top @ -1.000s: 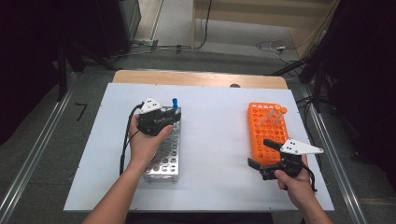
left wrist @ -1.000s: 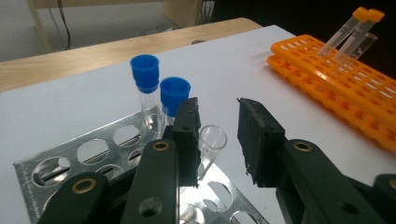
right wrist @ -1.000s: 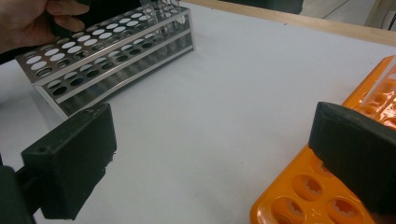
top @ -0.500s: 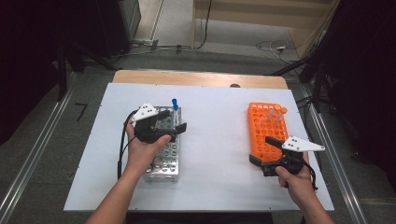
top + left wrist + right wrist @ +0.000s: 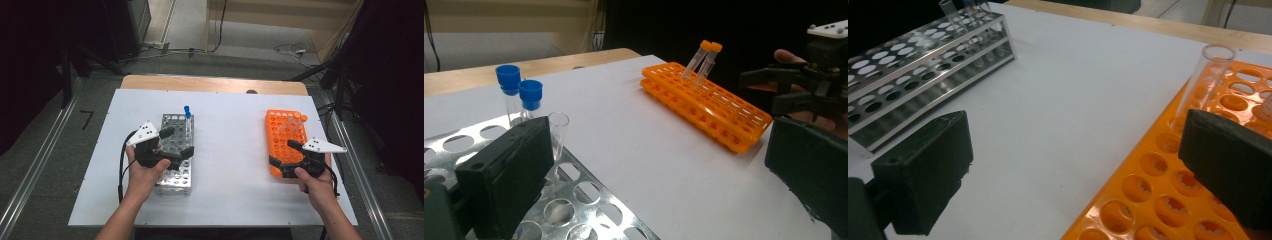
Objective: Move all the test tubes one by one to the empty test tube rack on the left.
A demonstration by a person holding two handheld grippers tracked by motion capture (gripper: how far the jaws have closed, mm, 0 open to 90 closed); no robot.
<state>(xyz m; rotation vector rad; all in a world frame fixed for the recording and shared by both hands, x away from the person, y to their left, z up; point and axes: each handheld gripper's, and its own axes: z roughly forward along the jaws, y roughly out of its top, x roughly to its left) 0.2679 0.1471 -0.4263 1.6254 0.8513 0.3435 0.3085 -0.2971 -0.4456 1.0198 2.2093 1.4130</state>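
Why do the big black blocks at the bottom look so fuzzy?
Left gripper view: the black jaws sit so close to the camera that they blur, while the orange rack farther off looks sharp. Right gripper view: same blur on its jaws, and light shines off the metal rack. High view: soft and dark around the table.

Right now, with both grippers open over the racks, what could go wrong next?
The left gripper, whose jaws have just been opening, sits close to the uncapped tube in the metal rack; a careless pull-back could knock it. The right gripper hovers over the orange rack, near its open tube, and might tip it.
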